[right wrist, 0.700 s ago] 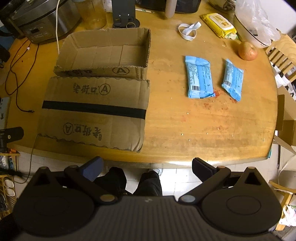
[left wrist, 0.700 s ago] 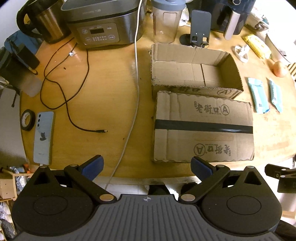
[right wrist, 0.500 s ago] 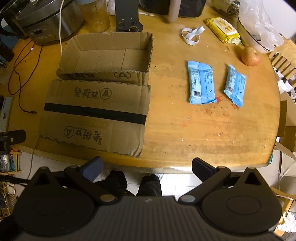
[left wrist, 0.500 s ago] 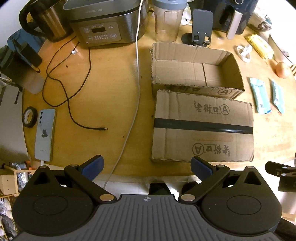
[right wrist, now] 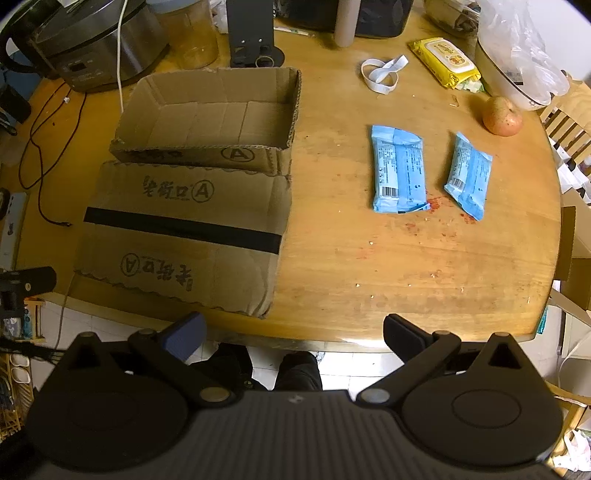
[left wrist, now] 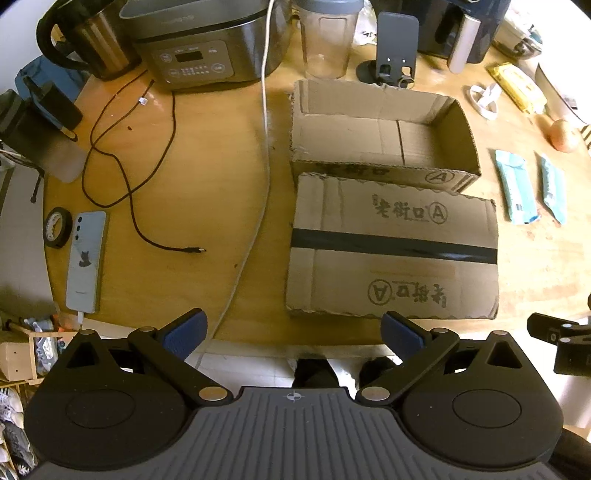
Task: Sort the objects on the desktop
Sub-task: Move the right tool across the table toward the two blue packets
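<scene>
Both grippers hang off the near edge of the round wooden counter (right wrist: 369, 266), above the tiled floor, and neither holds anything. The left gripper (left wrist: 293, 328) has its jaws spread wide, as does the right gripper (right wrist: 293, 326). An open cardboard box (right wrist: 207, 122) sits toward the middle of the counter with nothing inside it, and its folded-out flap (right wrist: 181, 236), crossed by a black tape strip, lies flat toward the near edge. To the right of the box, well apart from it, two blue snack packets lie side by side: the larger blue packet (right wrist: 397, 170) nearer the box and the smaller blue packet (right wrist: 469, 175) beyond it. An apple (right wrist: 502, 116) rests near the far right edge, with a yellow wet-wipes pack (right wrist: 445, 61) and a white elastic band (right wrist: 382, 72) behind. On the left side lie a smartphone (left wrist: 85, 260), a roll of black tape (left wrist: 57, 227) just beside it, and a loose black cable (left wrist: 125, 173). A rice cooker (left wrist: 207, 40) and a kettle (left wrist: 88, 33) stand at the back.
</scene>
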`<state>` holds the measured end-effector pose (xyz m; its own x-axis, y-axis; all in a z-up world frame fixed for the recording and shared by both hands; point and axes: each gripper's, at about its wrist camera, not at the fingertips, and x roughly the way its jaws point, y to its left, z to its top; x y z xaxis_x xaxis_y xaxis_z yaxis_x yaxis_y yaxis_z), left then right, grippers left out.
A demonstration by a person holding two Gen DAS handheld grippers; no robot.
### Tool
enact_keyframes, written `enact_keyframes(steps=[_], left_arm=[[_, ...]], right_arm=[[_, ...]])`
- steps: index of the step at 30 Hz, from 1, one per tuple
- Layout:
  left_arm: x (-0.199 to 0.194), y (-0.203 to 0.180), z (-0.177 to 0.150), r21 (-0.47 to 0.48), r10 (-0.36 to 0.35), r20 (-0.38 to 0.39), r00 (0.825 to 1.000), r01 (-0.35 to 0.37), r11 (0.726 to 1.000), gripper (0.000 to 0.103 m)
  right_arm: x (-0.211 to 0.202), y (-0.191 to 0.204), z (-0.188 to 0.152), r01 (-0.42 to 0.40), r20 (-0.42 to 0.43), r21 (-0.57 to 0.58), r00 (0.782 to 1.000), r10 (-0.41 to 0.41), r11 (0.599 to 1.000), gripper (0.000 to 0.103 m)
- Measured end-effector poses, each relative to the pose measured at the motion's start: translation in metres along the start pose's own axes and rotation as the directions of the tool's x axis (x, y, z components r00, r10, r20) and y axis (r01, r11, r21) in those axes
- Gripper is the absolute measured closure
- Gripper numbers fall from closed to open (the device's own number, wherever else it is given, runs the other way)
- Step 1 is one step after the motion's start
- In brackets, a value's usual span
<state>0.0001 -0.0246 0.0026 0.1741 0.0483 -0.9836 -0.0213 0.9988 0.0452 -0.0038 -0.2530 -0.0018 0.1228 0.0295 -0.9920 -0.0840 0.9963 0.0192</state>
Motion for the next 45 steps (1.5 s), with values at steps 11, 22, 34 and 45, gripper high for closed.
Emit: enact_keyframes(steps=[11,22,34,45], left_arm=[[-0.001,-0.017,0.001,0.019,0.005,-0.003,1.0,-0.005,1.0,0.0],[-0.003,-0.034,0.005,0.042,-0.002,-0.004,1.0,0.002,0.999,0.0],[-0.003,-0.058,0.006,0.072,-0.01,-0.006,1.0,0.01,0.997,0.0],[-0.002,-0.079,0.01,0.105,-0.015,-0.006,1.0,0.015,0.994,0.0]], right_arm=[[-0.001,-0.013,-0.001,-0.006,0.003,0.017,1.0,0.006,1.0,0.0],[-0.002,-0.032,-0.002,-0.004,0.008,0.055,1.0,0.003,0.998,0.0],[-0.004,-0.056,-0.005,0.005,0.014,0.097,1.0,-0.006,0.995,0.0],[-0.006,-0.08,-0.007,0.015,0.017,0.145,1.0,-0.018,0.989,0.0]])
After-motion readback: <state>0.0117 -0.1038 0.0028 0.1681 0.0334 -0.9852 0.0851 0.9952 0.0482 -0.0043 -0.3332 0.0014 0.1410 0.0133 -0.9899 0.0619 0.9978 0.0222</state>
